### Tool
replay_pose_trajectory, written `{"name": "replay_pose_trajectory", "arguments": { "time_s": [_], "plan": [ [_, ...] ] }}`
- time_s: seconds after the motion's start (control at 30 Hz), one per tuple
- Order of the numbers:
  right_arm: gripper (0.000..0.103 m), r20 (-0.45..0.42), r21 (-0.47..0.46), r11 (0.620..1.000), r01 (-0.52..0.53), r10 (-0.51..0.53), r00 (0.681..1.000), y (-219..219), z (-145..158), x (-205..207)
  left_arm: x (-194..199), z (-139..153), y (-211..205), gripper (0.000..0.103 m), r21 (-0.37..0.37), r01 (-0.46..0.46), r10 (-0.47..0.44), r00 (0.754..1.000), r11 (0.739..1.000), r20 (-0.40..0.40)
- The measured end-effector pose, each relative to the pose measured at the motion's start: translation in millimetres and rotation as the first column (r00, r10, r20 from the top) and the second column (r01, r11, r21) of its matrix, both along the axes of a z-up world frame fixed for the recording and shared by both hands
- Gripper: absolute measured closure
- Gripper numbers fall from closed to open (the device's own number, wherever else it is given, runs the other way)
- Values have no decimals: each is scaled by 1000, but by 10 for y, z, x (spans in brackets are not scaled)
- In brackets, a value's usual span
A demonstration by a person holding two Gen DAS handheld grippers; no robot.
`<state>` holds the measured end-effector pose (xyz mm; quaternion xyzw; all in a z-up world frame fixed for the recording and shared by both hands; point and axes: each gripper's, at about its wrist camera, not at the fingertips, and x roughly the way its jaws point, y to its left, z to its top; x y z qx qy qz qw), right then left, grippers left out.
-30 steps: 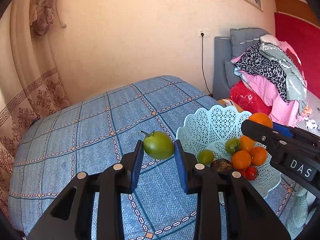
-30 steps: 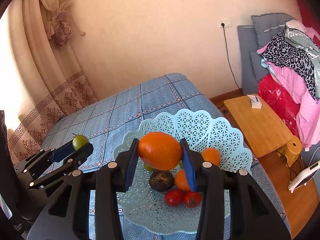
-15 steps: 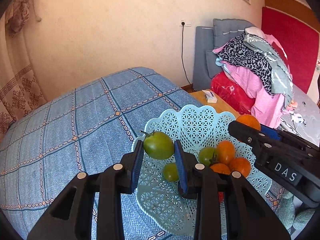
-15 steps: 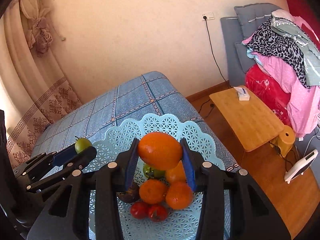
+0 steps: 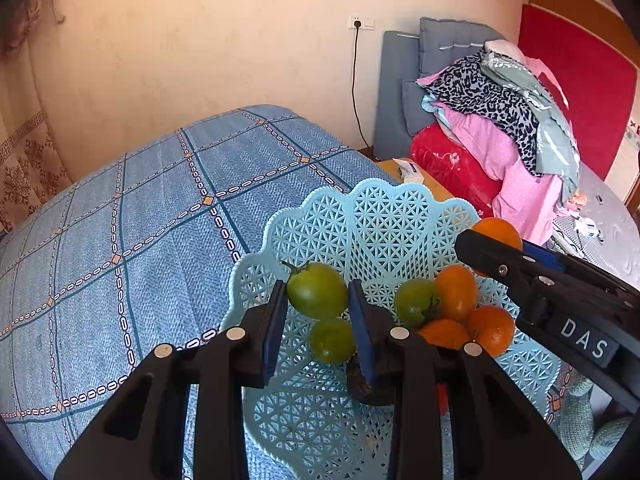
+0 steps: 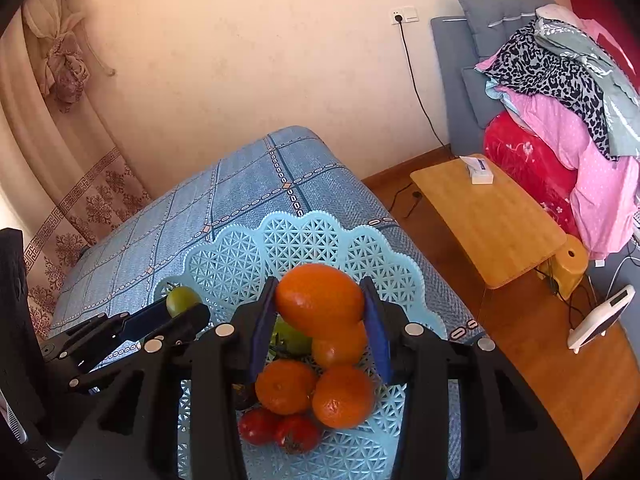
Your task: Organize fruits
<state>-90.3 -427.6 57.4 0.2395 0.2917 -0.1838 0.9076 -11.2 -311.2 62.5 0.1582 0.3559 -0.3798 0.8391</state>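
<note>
My left gripper (image 5: 318, 322) is shut on a green tomato (image 5: 317, 290) and holds it above the left inside of the light blue lattice basket (image 5: 376, 224). My right gripper (image 6: 320, 322) is shut on a large orange (image 6: 319, 299), held over the fruit pile. In the basket lie several oranges (image 6: 343, 396), green tomatoes (image 5: 416, 302), two red tomatoes (image 6: 298, 432) and a dark fruit partly hidden behind my fingers. The right gripper (image 5: 520, 260) shows at the right of the left wrist view, the left gripper (image 6: 160, 320) at the left of the right wrist view.
The basket stands near the corner of a table with a blue patterned cloth (image 5: 140, 220). To the right, lower down, is a small wooden table (image 6: 488, 216) with a white box, then a grey sofa piled with clothes (image 6: 560, 92). A curtain (image 6: 60, 92) hangs at left.
Both grippers have moved in over the basket with their fruits still held. The green tomato went from above the cloth to above the basket's left side; the orange came closer over the pile.
</note>
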Motion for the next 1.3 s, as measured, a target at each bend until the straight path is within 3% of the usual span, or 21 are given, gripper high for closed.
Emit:
{"name": "replay_pose_trajectory", "arguments": {
  "time_s": [0.13,0.2,0.23,0.3,0.37,0.6,0.77,0.87,0.93,0.97,1.0,1.07,1.3],
  "plan": [
    [60,3,0,1000,2,-2,1000,10,-4,4,24,28,15,65,-8,-6,6,1000,1000,-3],
    [60,4,4,1000,3,-3,1000,2,-11,0,31,52,47,48,-18,-15,15,1000,1000,0],
    [60,4,8,1000,5,-5,1000,-4,-12,0,31,65,62,45,-24,-20,20,1000,1000,3],
    [59,6,21,1000,13,-13,1000,-25,-17,-14,28,88,85,44,-31,-22,22,1000,999,4],
    [48,20,22,999,24,-24,1000,-39,2,-42,33,108,116,43,-43,-17,17,1000,999,-4],
    [48,46,18,999,29,-30,998,-20,87,-126,9,203,215,36,-64,-34,35,999,997,17],
    [48,50,14,999,34,-34,998,2,140,-178,-75,294,265,33,-64,-40,44,996,997,75],
    [44,55,10,999,38,-38,998,13,177,-224,-107,346,295,32,-69,-46,52,995,997,90],
    [43,61,4,999,42,-42,997,37,216,-256,-118,371,330,25,-75,-50,57,995,996,88],
    [43,65,2,999,42,-42,997,47,234,-270,-129,386,345,14,-79,-54,62,994,995,92],
    [42,68,2,999,43,-43,997,52,251,-286,-142,403,368,13,-86,-61,69,992,994,102],
    [32,76,-2,999,50,-50,996,67,283,-326,-165,431,403,13,-83,-70,80,990,994,117],
    [15,82,-27,998,48,-46,996,127,351,-462,-214,450,575,9,-97,-103,114,987,990,117]
  ]
}}
